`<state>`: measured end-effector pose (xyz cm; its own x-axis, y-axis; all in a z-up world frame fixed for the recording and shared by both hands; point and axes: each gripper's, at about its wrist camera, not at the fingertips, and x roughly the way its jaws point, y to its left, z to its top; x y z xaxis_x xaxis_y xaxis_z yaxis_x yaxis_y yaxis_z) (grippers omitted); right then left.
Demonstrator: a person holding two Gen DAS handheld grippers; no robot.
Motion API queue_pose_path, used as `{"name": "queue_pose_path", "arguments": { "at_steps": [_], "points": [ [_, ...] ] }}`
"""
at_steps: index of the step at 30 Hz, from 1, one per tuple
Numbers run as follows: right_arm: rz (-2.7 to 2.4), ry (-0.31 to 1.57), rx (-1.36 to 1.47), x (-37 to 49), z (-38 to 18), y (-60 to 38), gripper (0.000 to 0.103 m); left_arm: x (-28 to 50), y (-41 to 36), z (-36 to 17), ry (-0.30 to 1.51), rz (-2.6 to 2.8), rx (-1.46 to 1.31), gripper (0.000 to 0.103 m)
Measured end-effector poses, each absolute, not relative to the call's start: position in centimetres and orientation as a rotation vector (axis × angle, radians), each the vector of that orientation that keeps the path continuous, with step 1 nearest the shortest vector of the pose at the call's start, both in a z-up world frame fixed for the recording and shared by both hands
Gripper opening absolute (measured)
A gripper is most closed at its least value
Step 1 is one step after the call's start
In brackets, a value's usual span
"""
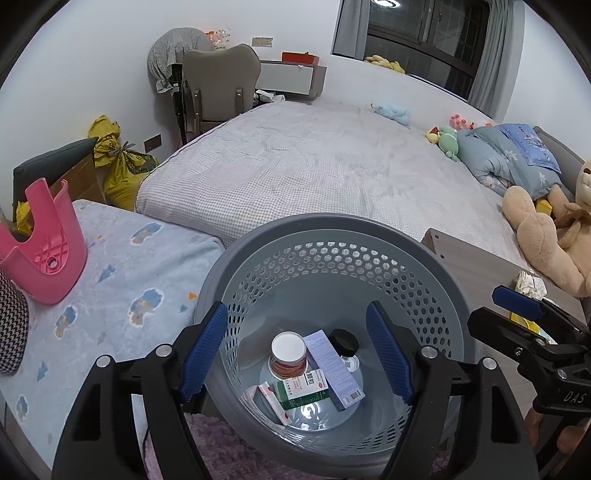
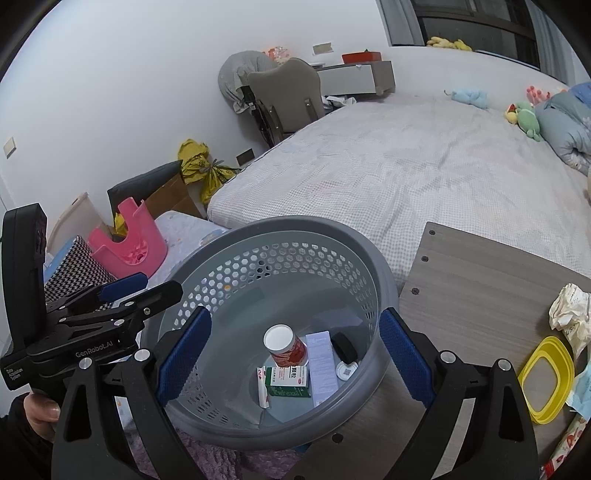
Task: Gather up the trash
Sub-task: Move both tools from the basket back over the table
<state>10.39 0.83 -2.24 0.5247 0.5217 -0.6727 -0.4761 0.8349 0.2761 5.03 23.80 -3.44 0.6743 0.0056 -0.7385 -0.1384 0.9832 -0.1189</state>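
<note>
Home bedroom, large made bed [image 1: 314,166], plush toys [image 1: 546,229], curtained window [image 1: 424,26]

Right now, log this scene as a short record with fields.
bin: grey perforated basket, upright, beside the bed
bin contents: red can, green box, lavender box, black lid
left gripper: open, empty, above the basket
right gripper: open, empty, above the basket
still out: crumpled paper, yellow lid on the wooden board

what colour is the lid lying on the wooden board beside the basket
Yellow. The lid shows best in the right wrist view, flat on the board.
</note>
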Motion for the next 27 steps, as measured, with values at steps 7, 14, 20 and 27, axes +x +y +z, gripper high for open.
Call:
{"name": "queue_pose_path", "arguments": {
  "at_steps": [7,14,20,27],
  "points": [
    [0.569,0.81,0.073,9.9,-2.0,0.1,0.096,4.6,23.5,-3.2,0.818,0.095,-0.148,0.078],
    [0.52,0.809,0.09,9.2,-2.1,-1.6,0.097,4.2,22.3,-3.1,0.81,0.082,-0.122,0.08],
    [0.446,0.803,0.11,8.0,-1.8,-4.3,0.097,4.1,20.4,-3.0,0.814,0.042,-0.1,0.082],
    [0.318,0.78,0.114,5.7,-1.2,-8.7,0.097,3.9,17.2,-2.8,0.812,-0.025,-0.092,0.083]
  ]
}}
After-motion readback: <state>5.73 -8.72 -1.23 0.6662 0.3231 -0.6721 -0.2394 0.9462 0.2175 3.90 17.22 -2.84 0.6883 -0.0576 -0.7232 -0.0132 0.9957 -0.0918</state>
